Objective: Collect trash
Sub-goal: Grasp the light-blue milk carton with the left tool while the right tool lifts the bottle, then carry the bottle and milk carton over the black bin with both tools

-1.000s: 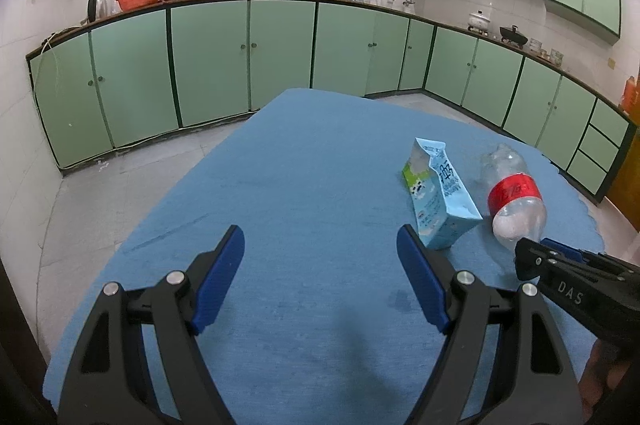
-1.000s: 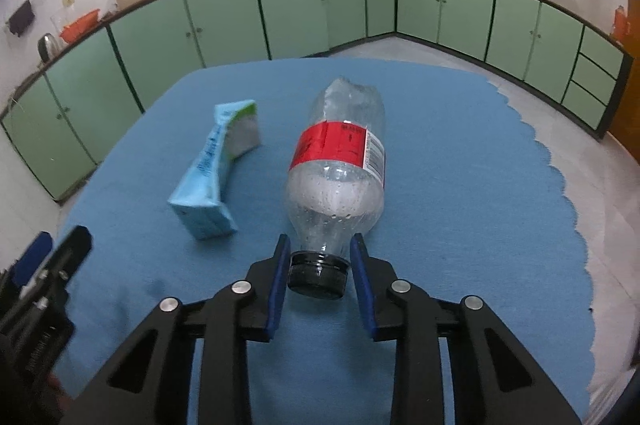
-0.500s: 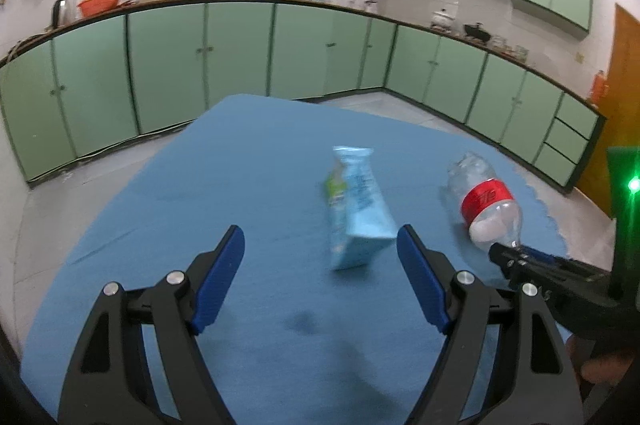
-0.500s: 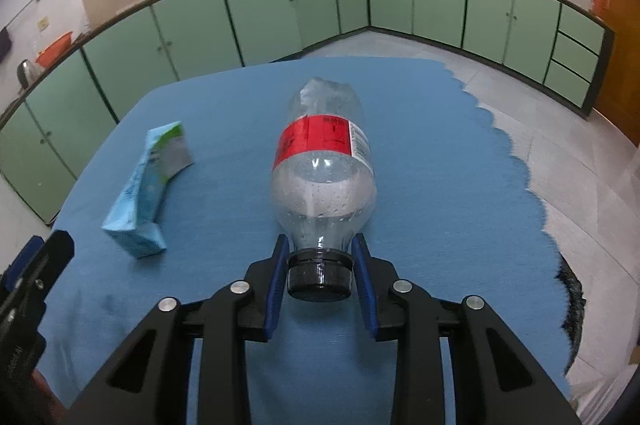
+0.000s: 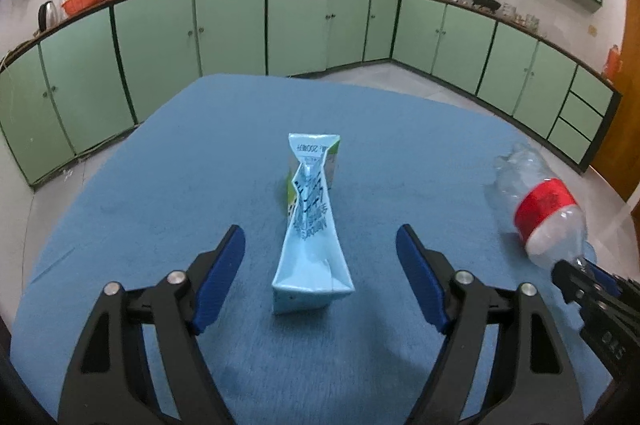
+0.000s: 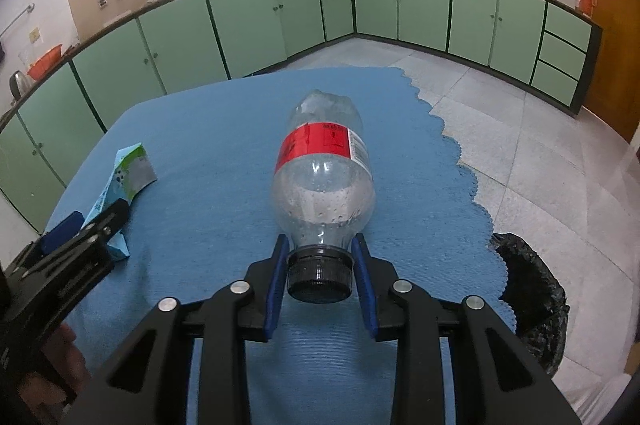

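Observation:
A clear plastic bottle [image 6: 324, 181] with a red label and black cap lies on the blue tablecloth [image 6: 224, 129]. My right gripper [image 6: 320, 277] is shut on its cap and neck. The bottle also shows in the left wrist view [image 5: 540, 209] at the far right. A crushed light-blue milk carton [image 5: 310, 225] lies on the cloth. My left gripper [image 5: 320, 277] is open with the carton's near end between its fingers, not touching. The carton also shows in the right wrist view [image 6: 128, 177], partly hidden behind the left gripper.
A bin lined with a black bag [image 6: 528, 289] stands on the tiled floor by the table's right edge. Green cabinets [image 5: 232, 25] run along the walls behind the table. The scalloped cloth edge [image 6: 460, 161] is close to the bottle's right.
My left gripper swung toward the carton, which now lies between its open fingers. My right gripper stayed shut on the bottle's cap and turned right, bringing the bin into view.

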The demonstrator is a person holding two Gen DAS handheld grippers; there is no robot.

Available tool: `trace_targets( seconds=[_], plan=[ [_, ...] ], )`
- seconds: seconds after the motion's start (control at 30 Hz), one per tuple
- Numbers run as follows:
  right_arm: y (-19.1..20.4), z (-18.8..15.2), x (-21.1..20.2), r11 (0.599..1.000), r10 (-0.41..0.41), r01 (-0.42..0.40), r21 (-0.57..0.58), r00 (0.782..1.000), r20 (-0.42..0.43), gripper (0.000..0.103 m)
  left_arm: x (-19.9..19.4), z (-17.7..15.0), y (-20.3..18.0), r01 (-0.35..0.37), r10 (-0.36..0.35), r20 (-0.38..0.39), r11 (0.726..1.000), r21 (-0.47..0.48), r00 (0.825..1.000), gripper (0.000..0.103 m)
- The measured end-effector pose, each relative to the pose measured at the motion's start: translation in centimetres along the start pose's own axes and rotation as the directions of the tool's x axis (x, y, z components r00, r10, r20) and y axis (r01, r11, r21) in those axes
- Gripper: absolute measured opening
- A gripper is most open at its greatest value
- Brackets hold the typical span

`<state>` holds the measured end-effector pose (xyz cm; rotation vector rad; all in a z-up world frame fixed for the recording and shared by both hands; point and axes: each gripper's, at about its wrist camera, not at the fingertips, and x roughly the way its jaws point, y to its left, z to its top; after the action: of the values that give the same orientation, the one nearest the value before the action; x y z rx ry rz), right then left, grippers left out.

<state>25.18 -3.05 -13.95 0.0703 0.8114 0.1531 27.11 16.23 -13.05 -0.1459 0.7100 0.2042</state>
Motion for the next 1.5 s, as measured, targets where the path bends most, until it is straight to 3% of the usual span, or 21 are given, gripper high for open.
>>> trace_targets(
  seconds=[0.13,0.47,0.97,1.27,1.5],
  plan=[
    [-0.1,0.0,-0.1,1.000,0.001,-0.001,-0.004,1.000,0.007,0.032,0.8,-0.1,0.4,0.012,-0.013,-0.044,1.000,-0.017,0.999,0.034],
    [0.0,0.4,-1.6,1.000,-0.015,0.015,-0.024,0.999,0.035,0.032,-1.4,0.1,0.4,0.031,-0.031,0.020,0.999,-0.019,0.999,0.033],
    [-2.5,2.0,-6.6,1.000,0.010,-0.008,-0.020,0.995,0.099,0.032,-6.9,0.4,-3.1,0.110,-0.113,0.107,0.993,0.040,0.988,0.033],
    [-6.5,2.6,-10.6,1.000,0.011,-0.011,-0.004,0.988,0.154,0.032,-9.6,0.4,-8.1,0.193,-0.208,0.145,0.975,0.110,0.967,0.033],
    [-11.5,3.2,-13.2,0.999,-0.029,0.021,0.045,0.983,0.184,0.031,-11.2,0.4,-13.7,0.299,-0.324,0.149,0.940,0.165,0.934,0.033]
  ],
)
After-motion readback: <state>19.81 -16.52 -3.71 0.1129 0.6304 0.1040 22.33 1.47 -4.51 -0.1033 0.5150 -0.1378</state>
